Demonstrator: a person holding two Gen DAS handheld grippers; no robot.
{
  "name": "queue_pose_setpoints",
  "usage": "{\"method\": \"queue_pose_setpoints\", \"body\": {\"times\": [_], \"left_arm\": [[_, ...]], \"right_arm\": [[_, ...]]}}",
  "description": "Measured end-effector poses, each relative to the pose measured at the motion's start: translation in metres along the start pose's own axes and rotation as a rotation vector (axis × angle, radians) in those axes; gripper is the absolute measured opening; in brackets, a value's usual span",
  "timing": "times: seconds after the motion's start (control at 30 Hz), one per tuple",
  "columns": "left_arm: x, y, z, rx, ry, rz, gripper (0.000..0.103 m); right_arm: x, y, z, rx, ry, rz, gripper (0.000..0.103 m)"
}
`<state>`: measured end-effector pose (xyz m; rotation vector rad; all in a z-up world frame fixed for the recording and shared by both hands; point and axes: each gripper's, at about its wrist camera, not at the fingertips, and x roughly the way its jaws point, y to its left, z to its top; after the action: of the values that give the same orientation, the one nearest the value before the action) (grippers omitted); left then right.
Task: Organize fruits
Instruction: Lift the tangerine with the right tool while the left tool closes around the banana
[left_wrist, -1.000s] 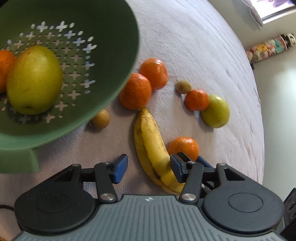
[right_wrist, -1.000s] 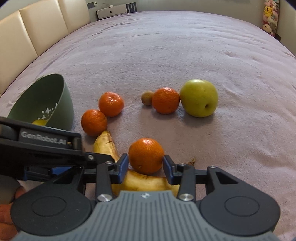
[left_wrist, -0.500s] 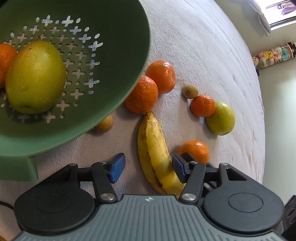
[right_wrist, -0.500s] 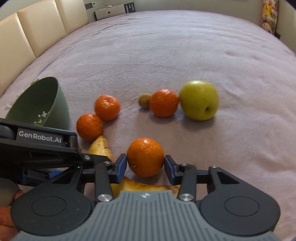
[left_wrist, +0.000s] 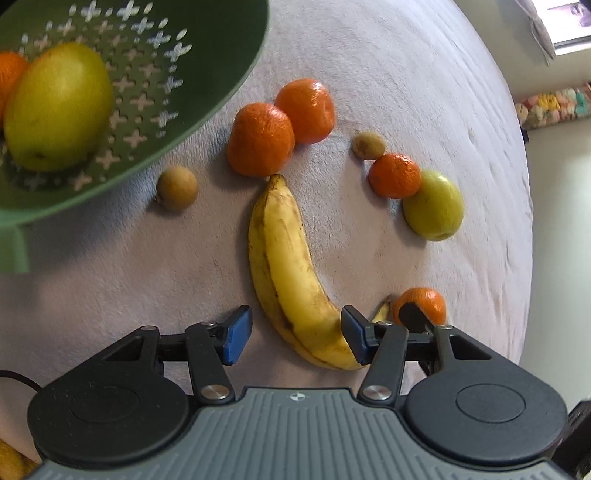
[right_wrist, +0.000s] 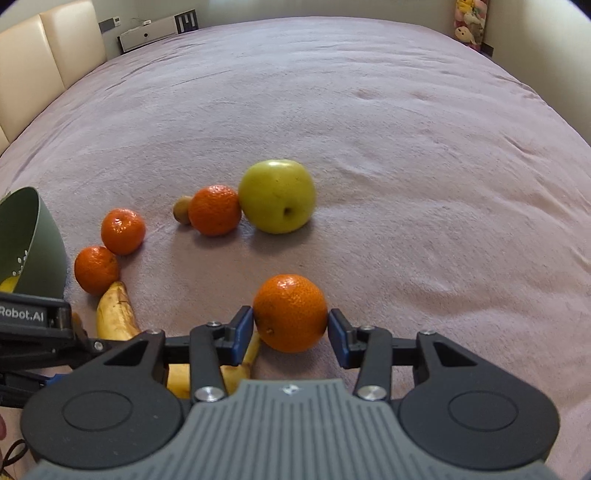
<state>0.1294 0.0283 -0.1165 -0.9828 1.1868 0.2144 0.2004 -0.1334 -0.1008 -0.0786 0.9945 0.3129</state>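
A tilted green colander (left_wrist: 221, 66) at the upper left of the left wrist view holds a yellow-green fruit (left_wrist: 55, 107) and a mandarin (left_wrist: 11, 74). A banana (left_wrist: 284, 258) lies on the mauve blanket. Its lower end sits between the jaws of my left gripper (left_wrist: 293, 338), which are closing; the left pad stands clear of it. My right gripper (right_wrist: 290, 330) is shut on a mandarin (right_wrist: 290, 310), held just right of the banana's stem. Loose on the blanket are two mandarins (left_wrist: 260, 138) (left_wrist: 306, 110), a third mandarin (left_wrist: 394, 175) and a green apple (left_wrist: 434, 205).
Two small brown fruits (left_wrist: 176, 187) (left_wrist: 368, 144) lie on the blanket, one below the colander, one beside the third mandarin. A cream padded headboard (right_wrist: 26, 74) bounds the bed at the far left. The blanket's edge (left_wrist: 524, 221) drops off to the right.
My right gripper has carried the mandarin to the right, off the banana. In the left wrist view the colander has slid up and left, uncovering the small brown fruit.
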Motion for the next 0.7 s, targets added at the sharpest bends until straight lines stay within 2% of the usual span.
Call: {"method": "queue_pose_setpoints", "body": {"times": [0.4,0.7], "left_arm": [[0.013,-0.008,0.000,0.042,-0.033,0.004,0.064],[-0.001,-0.008,0.002,0.088,-0.001,-0.020,0.053]], "right_arm": [[0.004,0.002,-0.005,-0.014,0.010,0.000,0.042],[-0.003,0.009,-0.003,-0.058,-0.005,-0.008,0.042]]}}
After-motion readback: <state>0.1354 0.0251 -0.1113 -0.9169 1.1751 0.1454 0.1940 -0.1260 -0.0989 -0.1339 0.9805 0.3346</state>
